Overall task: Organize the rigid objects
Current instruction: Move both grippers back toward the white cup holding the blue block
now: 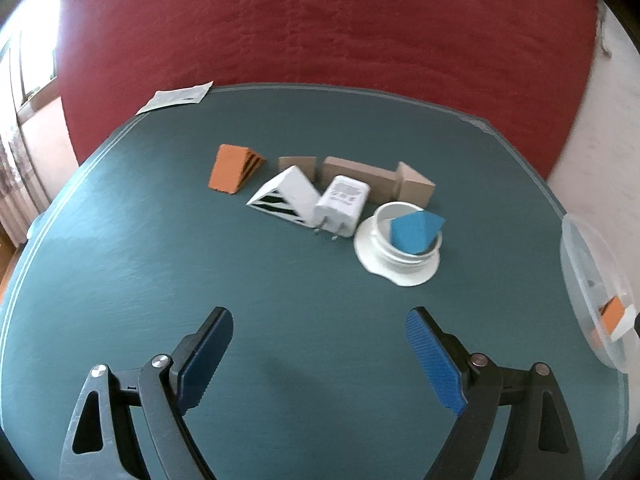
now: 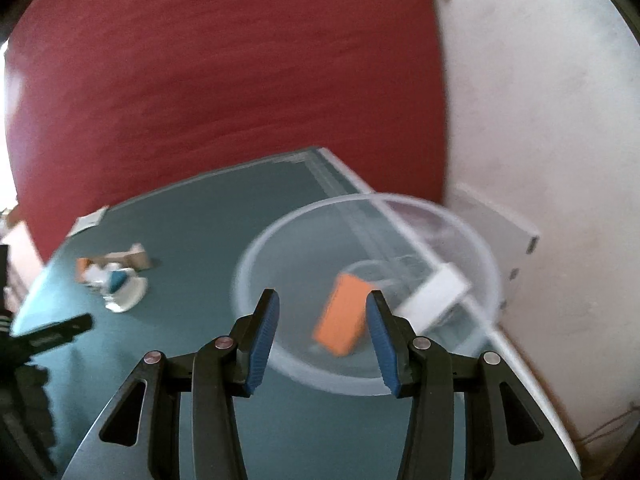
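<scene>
In the left wrist view, an orange wedge (image 1: 234,168), a white triangular block (image 1: 286,196), a white charger plug (image 1: 340,206), brown cardboard blocks (image 1: 380,180) and a white round lid (image 1: 398,248) holding a blue block (image 1: 416,232) sit clustered on the teal table (image 1: 200,260). My left gripper (image 1: 318,356) is open and empty, well short of them. In the right wrist view, my right gripper (image 2: 322,340) is open above a clear plastic bowl (image 2: 256,256) that holds an orange block (image 2: 342,320) and a white block (image 2: 436,294).
The bowl's rim (image 1: 576,264) shows at the right edge of the left wrist view. A paper slip (image 1: 176,96) lies at the table's far left corner. A red bedspread (image 1: 320,32) lies beyond the table. A white wall (image 2: 540,120) stands on the right.
</scene>
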The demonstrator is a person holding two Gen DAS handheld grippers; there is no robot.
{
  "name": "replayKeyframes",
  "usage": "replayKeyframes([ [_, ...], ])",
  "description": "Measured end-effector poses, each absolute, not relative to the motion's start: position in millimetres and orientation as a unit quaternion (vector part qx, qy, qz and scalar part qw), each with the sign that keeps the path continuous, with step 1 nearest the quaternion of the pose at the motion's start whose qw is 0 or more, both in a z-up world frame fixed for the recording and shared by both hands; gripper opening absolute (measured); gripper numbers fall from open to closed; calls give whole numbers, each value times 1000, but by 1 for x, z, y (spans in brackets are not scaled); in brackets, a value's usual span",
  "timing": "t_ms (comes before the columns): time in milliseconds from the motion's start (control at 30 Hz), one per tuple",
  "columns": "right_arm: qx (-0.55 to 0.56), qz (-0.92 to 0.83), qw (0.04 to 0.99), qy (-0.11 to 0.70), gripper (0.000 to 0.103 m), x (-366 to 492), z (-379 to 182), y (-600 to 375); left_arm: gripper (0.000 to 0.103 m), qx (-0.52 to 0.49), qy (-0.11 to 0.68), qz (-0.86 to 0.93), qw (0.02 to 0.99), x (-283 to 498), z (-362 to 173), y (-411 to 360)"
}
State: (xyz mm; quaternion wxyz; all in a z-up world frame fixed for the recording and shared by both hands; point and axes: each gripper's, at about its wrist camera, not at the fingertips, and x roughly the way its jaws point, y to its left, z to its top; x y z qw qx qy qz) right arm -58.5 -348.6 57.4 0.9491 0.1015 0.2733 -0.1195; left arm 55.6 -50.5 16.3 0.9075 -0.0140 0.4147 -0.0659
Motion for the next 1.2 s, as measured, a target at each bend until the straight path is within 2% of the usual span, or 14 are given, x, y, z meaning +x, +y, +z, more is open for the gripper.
replayKeyframes([
  [533,138,74,924,348,47,5,50,-254,93,-20,413,-34,910,56,11,-8],
  [1200,138,150,899,387,47,75,43,-195,94,-39,421,-38,905,55,9,5],
])
